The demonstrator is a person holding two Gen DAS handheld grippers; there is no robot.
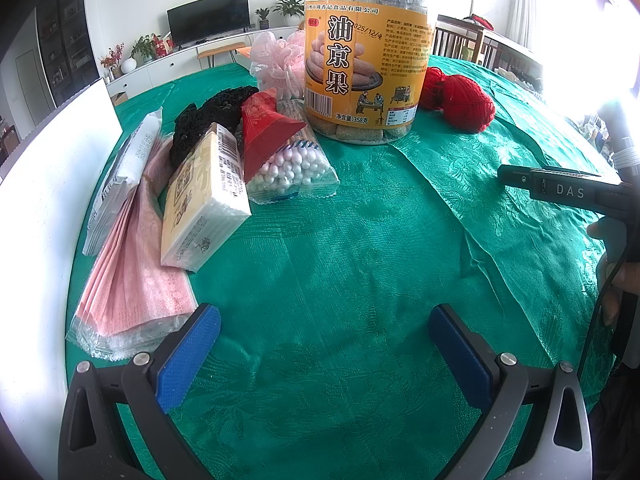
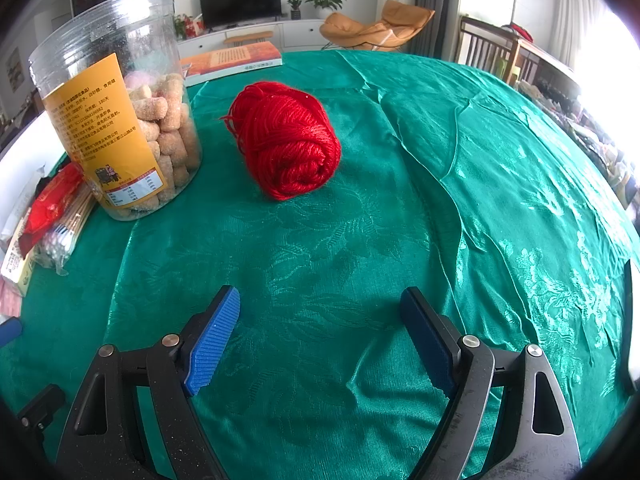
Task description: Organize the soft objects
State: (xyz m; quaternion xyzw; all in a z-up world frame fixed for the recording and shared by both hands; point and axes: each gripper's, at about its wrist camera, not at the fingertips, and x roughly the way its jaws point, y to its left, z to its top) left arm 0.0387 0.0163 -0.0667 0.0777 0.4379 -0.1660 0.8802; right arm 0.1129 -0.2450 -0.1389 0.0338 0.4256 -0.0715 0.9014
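Note:
A red yarn ball lies on the green tablecloth, straight ahead of my open, empty right gripper; it also shows in the left wrist view. My left gripper is open and empty above bare cloth. To its left lie a pack of pink masks, a tissue pack, a white pack, black lace, a bag of pearl beads with a red packet, and a pink mesh puff.
A tall clear snack jar with an orange label stands mid-table, left of the yarn. A book lies at the far edge. A white board borders the table's left. The right gripper's body shows at the right.

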